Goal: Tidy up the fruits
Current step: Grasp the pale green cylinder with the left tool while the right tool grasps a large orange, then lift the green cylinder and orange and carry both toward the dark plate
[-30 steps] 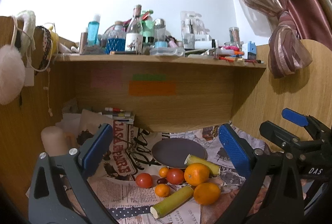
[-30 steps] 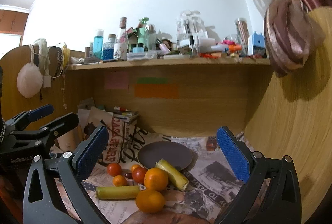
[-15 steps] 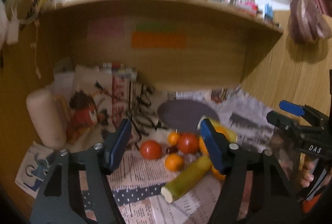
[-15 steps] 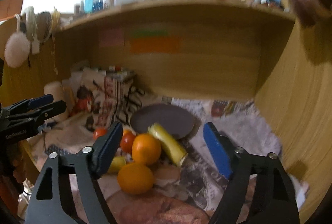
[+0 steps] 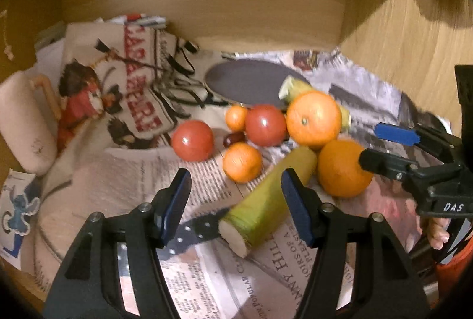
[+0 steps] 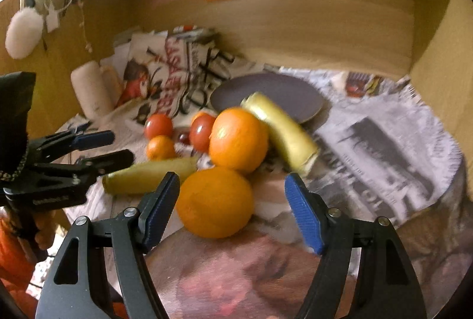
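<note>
No fruit is sorted yet: the plate point(image 5: 251, 79) in the middle of the frame is bare, the fruits point(image 5: 266, 125) sit bunched just below it, and the left tool point(image 5: 235, 194) and right tool point(image 6: 232, 194) are both spread wide, holding nothing.

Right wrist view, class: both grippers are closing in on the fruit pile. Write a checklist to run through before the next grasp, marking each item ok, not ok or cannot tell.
1. Right gripper open: ok.
2. Nearest orange between its fingers: ok.
3. Left gripper open: ok.
4. Green stalk piece between the left fingers: ok.
5. Grey plate free of fruit: not ok, a second stalk piece overlaps its rim.
6. Grippers apart from each other: ok.
</note>
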`<move>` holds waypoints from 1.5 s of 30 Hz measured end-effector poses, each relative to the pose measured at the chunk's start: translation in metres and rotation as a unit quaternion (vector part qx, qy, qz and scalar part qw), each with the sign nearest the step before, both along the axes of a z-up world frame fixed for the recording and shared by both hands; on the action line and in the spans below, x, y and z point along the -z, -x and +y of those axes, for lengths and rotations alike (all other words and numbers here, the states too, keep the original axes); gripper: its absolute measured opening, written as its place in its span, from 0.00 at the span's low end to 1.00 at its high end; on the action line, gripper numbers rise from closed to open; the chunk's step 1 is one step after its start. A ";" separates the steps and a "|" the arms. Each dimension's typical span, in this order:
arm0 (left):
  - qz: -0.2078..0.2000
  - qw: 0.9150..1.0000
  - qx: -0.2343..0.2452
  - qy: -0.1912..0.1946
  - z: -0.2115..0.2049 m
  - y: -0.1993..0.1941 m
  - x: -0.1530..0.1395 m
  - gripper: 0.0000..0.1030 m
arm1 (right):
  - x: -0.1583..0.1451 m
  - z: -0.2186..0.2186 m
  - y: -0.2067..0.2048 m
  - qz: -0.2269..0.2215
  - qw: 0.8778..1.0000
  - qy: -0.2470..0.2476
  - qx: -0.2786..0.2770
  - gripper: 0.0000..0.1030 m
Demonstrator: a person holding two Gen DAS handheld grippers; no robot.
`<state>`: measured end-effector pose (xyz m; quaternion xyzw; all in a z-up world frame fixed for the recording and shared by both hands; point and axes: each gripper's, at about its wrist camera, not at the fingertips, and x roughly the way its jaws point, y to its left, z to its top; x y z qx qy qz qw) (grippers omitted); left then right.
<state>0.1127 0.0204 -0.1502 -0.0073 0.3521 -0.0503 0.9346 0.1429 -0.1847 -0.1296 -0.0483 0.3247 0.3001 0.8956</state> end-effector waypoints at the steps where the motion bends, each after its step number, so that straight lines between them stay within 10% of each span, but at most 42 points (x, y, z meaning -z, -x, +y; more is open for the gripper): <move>1: 0.006 1.000 0.006 0.003 -0.002 -0.001 0.003 0.62 | 0.003 0.002 0.000 0.008 1.000 0.000 -0.005 0.69; 45: 0.064 0.992 0.110 0.018 -0.051 -0.027 0.025 0.37 | 0.017 -0.029 -0.003 0.044 0.998 0.022 0.030 0.61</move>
